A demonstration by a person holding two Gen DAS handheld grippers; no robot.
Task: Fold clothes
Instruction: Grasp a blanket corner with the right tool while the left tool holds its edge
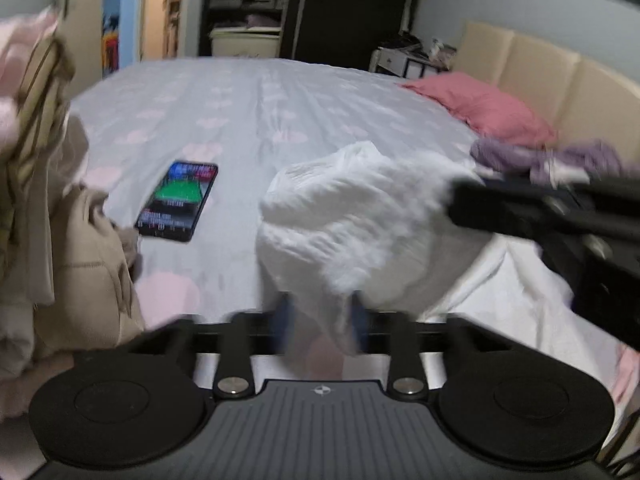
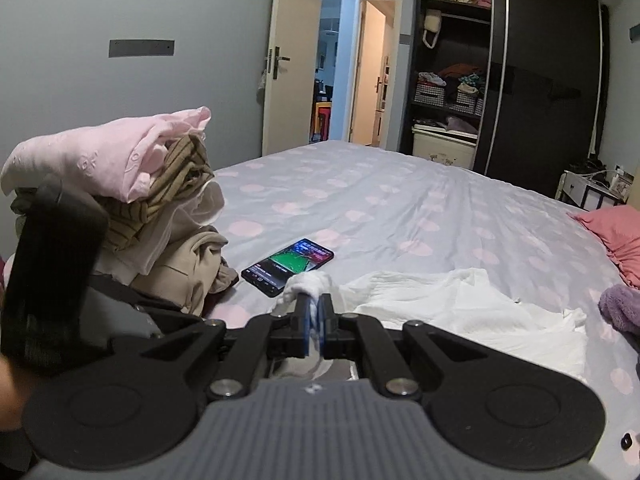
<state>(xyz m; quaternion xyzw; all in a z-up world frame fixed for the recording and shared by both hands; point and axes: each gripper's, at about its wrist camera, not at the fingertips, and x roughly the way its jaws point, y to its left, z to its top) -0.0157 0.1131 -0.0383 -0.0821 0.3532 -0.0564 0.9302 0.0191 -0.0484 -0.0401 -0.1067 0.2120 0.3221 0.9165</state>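
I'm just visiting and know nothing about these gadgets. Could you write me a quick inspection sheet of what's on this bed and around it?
Surface: bed, grey sheet with pink spots.
Job's things: white garment, partly lifted; heap of unfolded clothes at the bed's left.
Clutter: phone, screen lit; pink pillow; purple fabric.
Grippers: right gripper shut on the white garment; left gripper blurred, around its hanging fabric.
Cables: nothing seen.
Surroundings: open wardrobe, open door, nightstand.

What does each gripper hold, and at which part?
The right gripper pinches a bunched edge of the white garment. The left gripper has the same cloth between its fingers; its grip is too blurred to tell.
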